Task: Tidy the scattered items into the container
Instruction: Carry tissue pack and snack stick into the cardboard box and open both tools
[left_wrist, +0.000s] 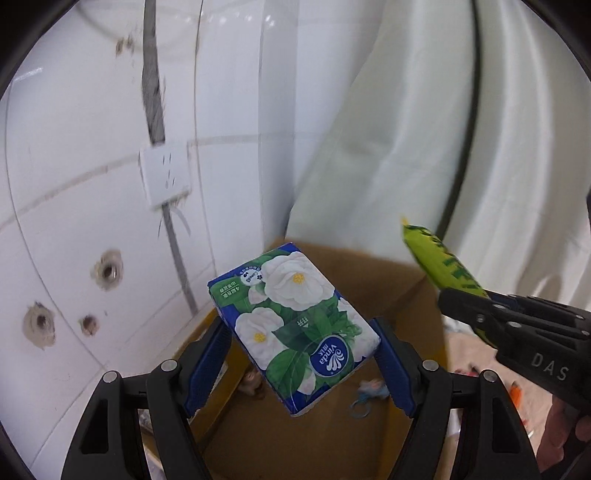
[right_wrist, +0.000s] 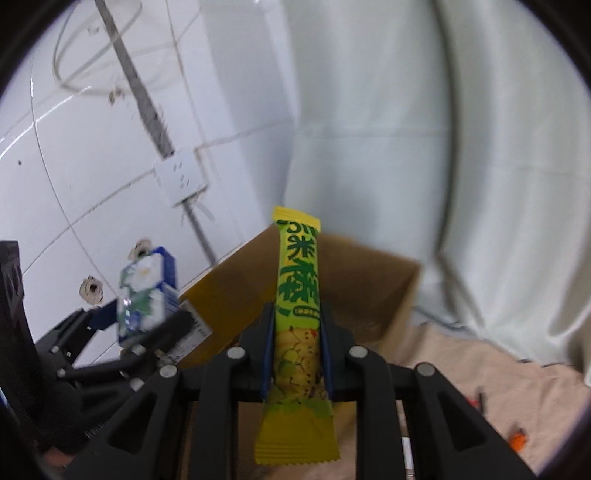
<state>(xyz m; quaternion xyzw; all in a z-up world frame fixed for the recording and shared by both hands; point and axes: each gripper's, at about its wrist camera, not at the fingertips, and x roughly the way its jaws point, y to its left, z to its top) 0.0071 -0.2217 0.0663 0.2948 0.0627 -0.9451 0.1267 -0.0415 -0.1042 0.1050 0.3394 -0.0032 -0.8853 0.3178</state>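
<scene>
Left wrist view: my left claw (left_wrist: 303, 354) is clamped across the tissue pack (left_wrist: 293, 328), held above the open cardboard box (left_wrist: 402, 291). The pack is soft and light; I judge a grip across its middle, on the short sides, best, with moderate force to avoid crushing.

Right wrist view: my right claw (right_wrist: 297, 354) pinches the green snack bar (right_wrist: 297, 295) near its lower half, just in front of the box. The film wrapper is slippery and its contents look brittle; I squeeze lightly.
</scene>
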